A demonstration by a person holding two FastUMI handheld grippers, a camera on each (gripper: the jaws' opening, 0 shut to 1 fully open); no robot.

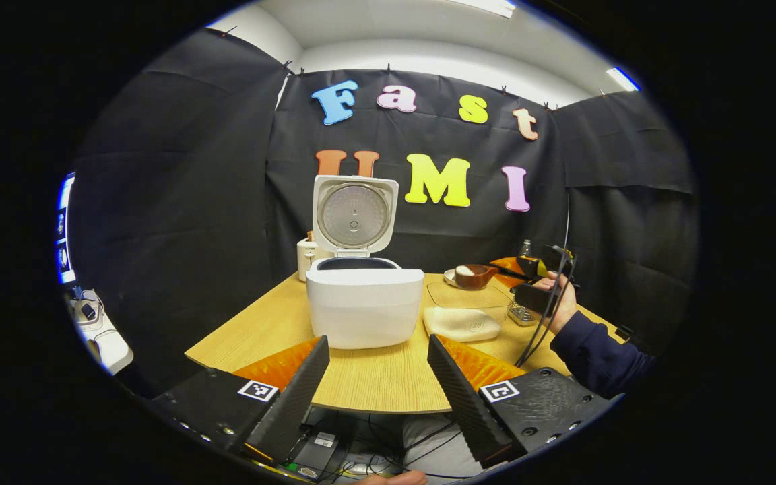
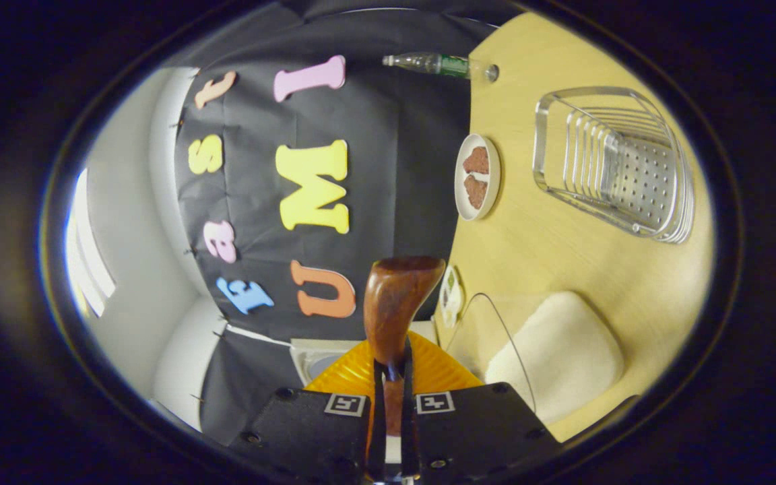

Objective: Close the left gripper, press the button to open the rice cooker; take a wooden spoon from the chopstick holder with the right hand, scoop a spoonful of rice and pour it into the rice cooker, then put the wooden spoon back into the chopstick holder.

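Wooden spoon (image 2: 398, 306) handle hidden between my gripper's fingers; rice cooker (image 2: 314, 357) mostly blocked behind them.

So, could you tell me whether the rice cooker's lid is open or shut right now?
Open. The rice cooker has its lid standing upright behind the body, inner plate facing forward, with the pot's rim exposed.

bright ceiling lights (image 1: 620, 79) | soft shadows | edges bowed | rim perhaps slightly blurred
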